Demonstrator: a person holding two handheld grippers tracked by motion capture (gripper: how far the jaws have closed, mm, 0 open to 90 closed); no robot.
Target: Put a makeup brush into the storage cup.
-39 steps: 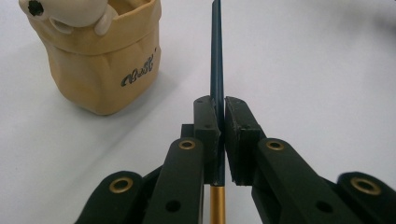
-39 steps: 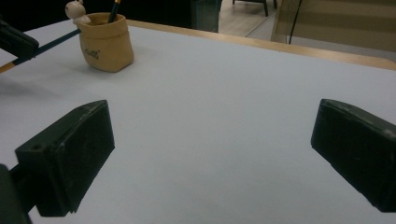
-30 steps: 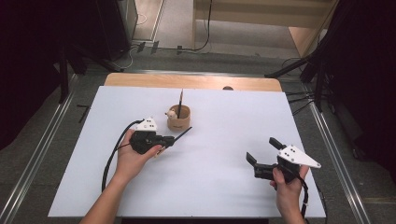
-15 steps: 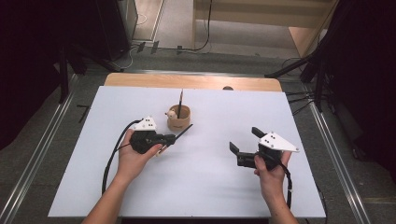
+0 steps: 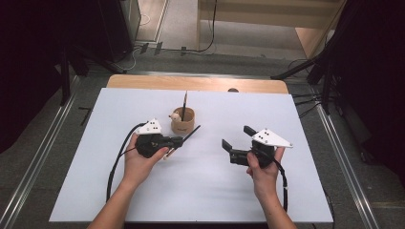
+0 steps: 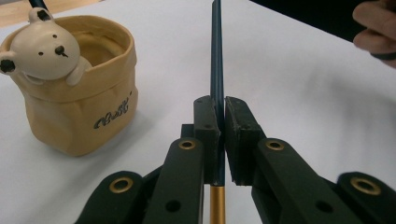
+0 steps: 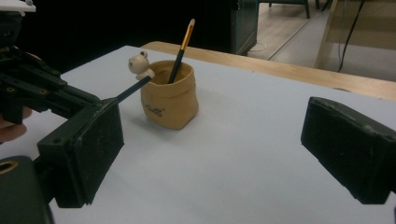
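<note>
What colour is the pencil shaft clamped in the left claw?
Dark blue shaft with a gold end, clearest in the left gripper view.

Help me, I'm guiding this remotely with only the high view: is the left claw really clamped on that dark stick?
Observer: Yes. The left claw is shut on a dark blue pencil, with a pad pressing on each side.
Operator: Which end points ahead?
Observer: The gold-banded end sits behind the pads, toward the hand. The dark shaft points ahead.
Operator: And the stick in the pot?
Observer: The pot holds another pencil, with its gold band and pale tip uppermost.
</note>
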